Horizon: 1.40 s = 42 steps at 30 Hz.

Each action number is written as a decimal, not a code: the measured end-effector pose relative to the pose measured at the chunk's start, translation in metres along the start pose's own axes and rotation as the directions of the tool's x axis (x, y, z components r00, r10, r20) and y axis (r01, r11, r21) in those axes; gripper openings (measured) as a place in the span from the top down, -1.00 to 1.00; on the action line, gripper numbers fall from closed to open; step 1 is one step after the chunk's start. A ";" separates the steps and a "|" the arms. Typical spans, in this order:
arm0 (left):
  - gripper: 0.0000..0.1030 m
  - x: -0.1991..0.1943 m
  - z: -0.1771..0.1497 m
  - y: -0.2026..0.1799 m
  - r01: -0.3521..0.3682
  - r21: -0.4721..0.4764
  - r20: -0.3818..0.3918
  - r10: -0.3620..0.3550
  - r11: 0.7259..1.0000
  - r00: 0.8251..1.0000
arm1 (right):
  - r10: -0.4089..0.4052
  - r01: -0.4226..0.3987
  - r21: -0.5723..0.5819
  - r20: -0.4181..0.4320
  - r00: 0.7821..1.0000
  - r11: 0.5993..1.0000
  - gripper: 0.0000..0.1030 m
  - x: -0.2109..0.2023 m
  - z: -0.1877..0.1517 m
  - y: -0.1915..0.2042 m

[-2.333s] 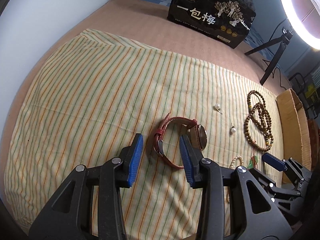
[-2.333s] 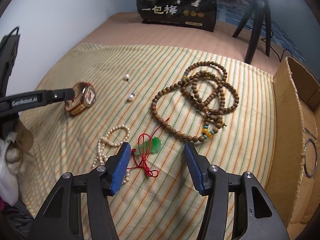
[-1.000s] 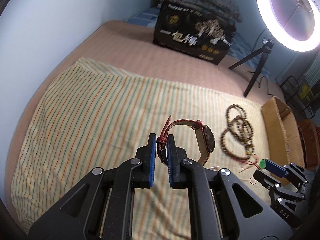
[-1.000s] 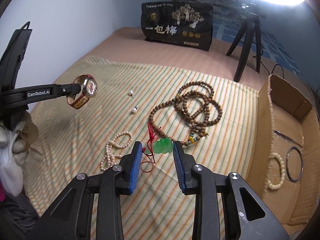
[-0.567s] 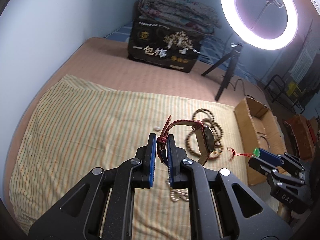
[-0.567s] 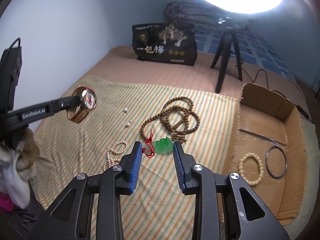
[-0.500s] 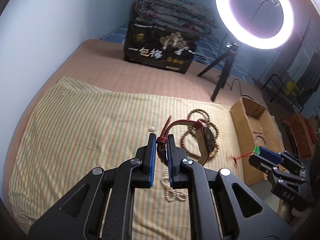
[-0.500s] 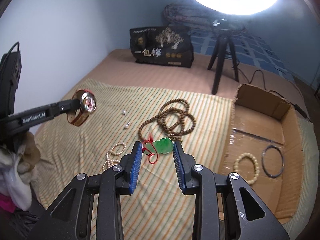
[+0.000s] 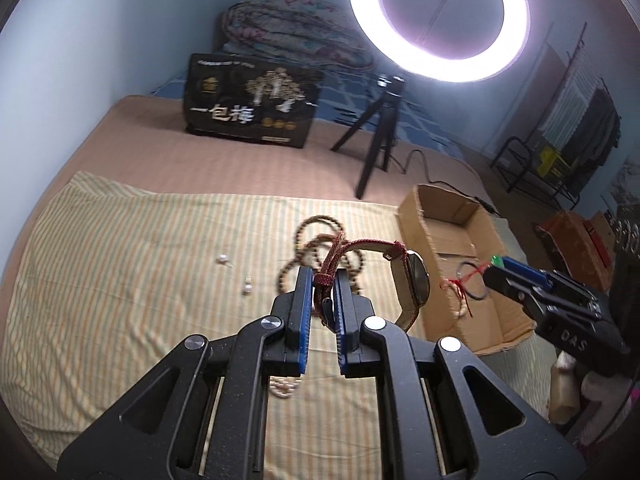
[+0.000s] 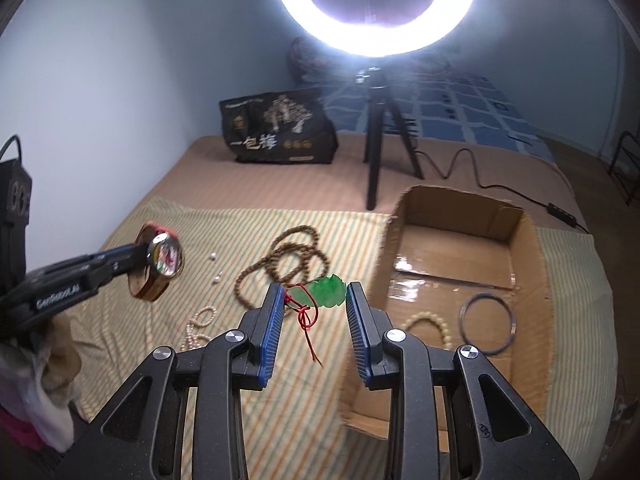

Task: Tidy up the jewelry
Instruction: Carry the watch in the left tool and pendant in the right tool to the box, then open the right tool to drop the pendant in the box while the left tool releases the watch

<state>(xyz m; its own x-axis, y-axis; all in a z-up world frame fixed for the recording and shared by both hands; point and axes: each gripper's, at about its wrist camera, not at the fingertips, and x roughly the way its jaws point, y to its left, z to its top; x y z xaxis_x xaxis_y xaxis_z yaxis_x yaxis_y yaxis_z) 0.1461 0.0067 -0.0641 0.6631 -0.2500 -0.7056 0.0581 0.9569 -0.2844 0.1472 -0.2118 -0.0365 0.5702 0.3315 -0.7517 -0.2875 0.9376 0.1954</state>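
Observation:
My left gripper (image 9: 320, 280) is shut on the red strap of a wristwatch (image 9: 414, 282) and holds it in the air above the striped cloth (image 9: 120, 264); the watch also shows in the right wrist view (image 10: 162, 258). My right gripper (image 10: 314, 294) is shut on a green jade pendant (image 10: 326, 292) with a red cord, held up near the left wall of the cardboard box (image 10: 520, 248). The box holds a pearl bracelet (image 10: 430, 326) and a dark bangle (image 10: 486, 324). A wooden bead necklace (image 10: 288, 260), two small pearl earrings (image 10: 216, 268) and a pearl strand (image 10: 198, 326) lie on the cloth.
A ring light on a black tripod (image 10: 378, 152) stands behind the box, with its cable (image 10: 472, 168) trailing right. A black gift bag (image 10: 280, 132) stands at the back of the bed by the wall. Folded bedding (image 9: 296, 36) lies behind it.
Both grippers have risen and moved right toward the box, the left carrying the watch and the right carrying the pendant. More of the room and box now shows.

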 end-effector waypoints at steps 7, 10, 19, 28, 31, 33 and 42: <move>0.84 0.006 -0.003 -0.037 0.047 0.050 -0.006 -0.046 0.998 0.999 | -0.037 0.036 0.045 0.020 0.999 0.998 0.42 -0.012 0.002 -0.030; 0.84 0.011 -0.006 -0.053 0.065 0.076 -0.015 -0.064 0.995 0.998 | -0.059 0.057 0.065 0.022 0.998 0.996 0.42 -0.014 0.003 -0.044; 0.84 0.032 -0.012 -0.096 0.111 0.137 -0.050 -0.105 0.984 0.993 | -0.124 0.122 0.111 0.017 0.992 0.986 0.42 -0.014 0.005 -0.081; 0.84 0.056 -0.020 -0.129 0.137 0.179 -0.094 -0.122 0.974 0.988 | -0.157 0.155 0.136 0.003 0.988 0.978 0.42 0.000 0.016 -0.111; 0.84 0.064 -0.022 -0.137 0.146 0.184 -0.111 -0.127 0.972 0.986 | -0.163 0.162 0.141 -0.003 0.987 0.977 0.42 0.005 0.019 -0.117; 0.84 0.068 -0.023 -0.142 0.150 0.186 -0.119 -0.129 0.971 0.984 | -0.166 0.165 0.149 -0.009 0.986 0.975 0.42 0.009 0.020 -0.122; 0.84 0.085 -0.026 -0.159 0.177 0.195 -0.152 -0.148 0.965 0.977 | -0.174 0.177 0.174 -0.032 0.984 0.969 0.42 0.022 0.025 -0.137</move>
<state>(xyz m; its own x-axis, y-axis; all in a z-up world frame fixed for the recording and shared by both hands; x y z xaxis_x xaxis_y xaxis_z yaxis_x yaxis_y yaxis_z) 0.1740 -0.1702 -0.0955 0.5256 -0.4087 -0.7461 0.3191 0.9077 -0.2724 0.2180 -0.3305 -0.0643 0.5862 0.1600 -0.7942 -0.0437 0.9851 0.1662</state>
